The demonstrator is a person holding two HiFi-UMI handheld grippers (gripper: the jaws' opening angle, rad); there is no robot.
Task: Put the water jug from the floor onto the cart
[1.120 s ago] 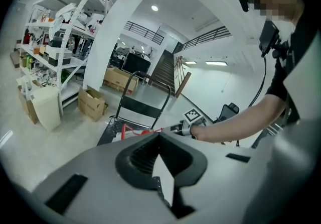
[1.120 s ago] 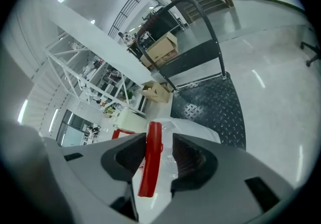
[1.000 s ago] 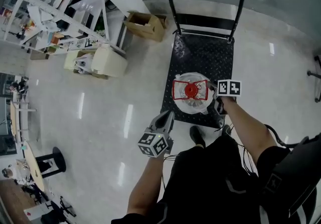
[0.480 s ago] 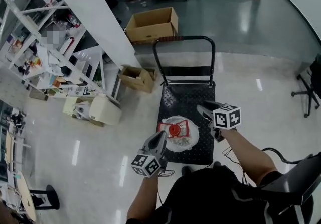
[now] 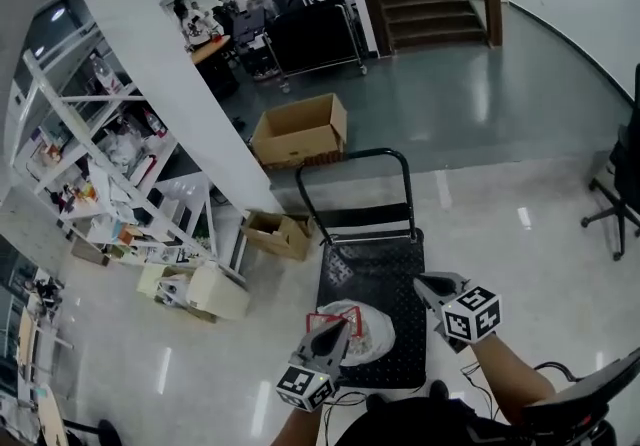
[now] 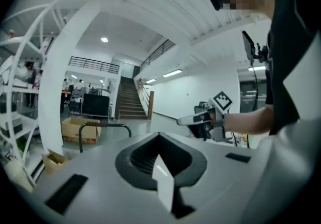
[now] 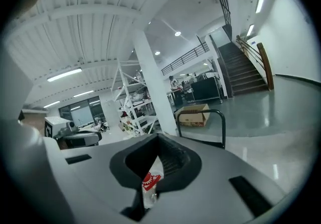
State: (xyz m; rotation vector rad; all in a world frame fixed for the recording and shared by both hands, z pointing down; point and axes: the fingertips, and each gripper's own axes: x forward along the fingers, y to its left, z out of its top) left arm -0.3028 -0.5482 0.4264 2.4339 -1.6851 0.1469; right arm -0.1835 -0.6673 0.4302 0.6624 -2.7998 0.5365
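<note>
1. The water jug (image 5: 352, 332) stood on the deck of the cart (image 5: 385, 269), toward its near end. It was off the floor, so the task looked done.
2. The left gripper (image 5: 336, 327) overlapped the jug in the head view, apparently raised clear of it, with its jaws together and empty. The right gripper (image 5: 422, 283), beside the jug and apart from it, had just closed its jaws on nothing.
3. Nothing seemed left to do — at most a check that the jug sat steady.
4. The left gripper covered the jug's near side, so its cap and handle could not be made out. The cart's near edge and wheels were hidden — the person's body cut them off.
</note>
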